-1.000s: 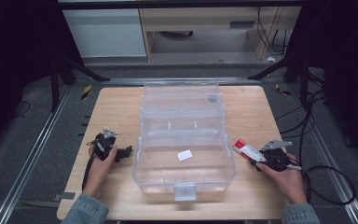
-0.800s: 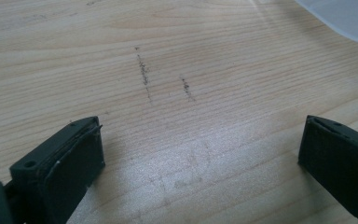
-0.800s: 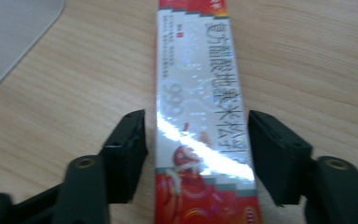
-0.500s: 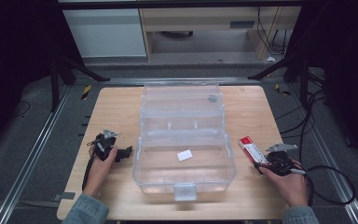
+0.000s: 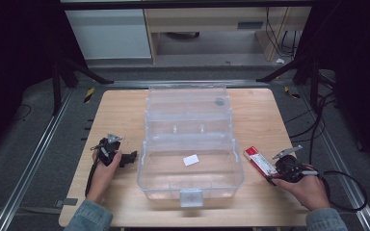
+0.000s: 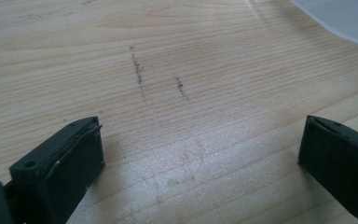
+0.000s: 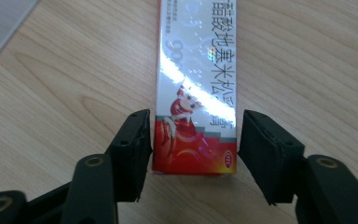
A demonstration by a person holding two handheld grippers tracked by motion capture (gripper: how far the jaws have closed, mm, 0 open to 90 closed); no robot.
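The clear plastic box [image 5: 190, 159] stood open in the middle of the wooden table [image 5: 120, 110], its lid thrown back toward the far side, and only a small white slip [image 5: 191, 160] lay on its floor. To the right of the box, near but not touching its wall, the red and white carton [image 5: 260, 160] lay flat on the wood. The right gripper [image 5: 272, 175] sat at the carton's near end; in the right gripper view the carton [image 7: 196, 88] ran away between the jaws, the left one about touching its edge, the right one a clear gap off, so nothing was squeezed. Those jaws had just been opening with the carton between them. The left gripper [image 5: 131, 156] rested just left of the box, and the left gripper view showed its jaws spread wide over bare table [image 6: 177, 84], holding nothing. By the look of it the job of packing the box had barely begun: the box was opened and ready, but the carton was neither gripped nor lifted, and carrying it over the wall and setting it inside was all left to do
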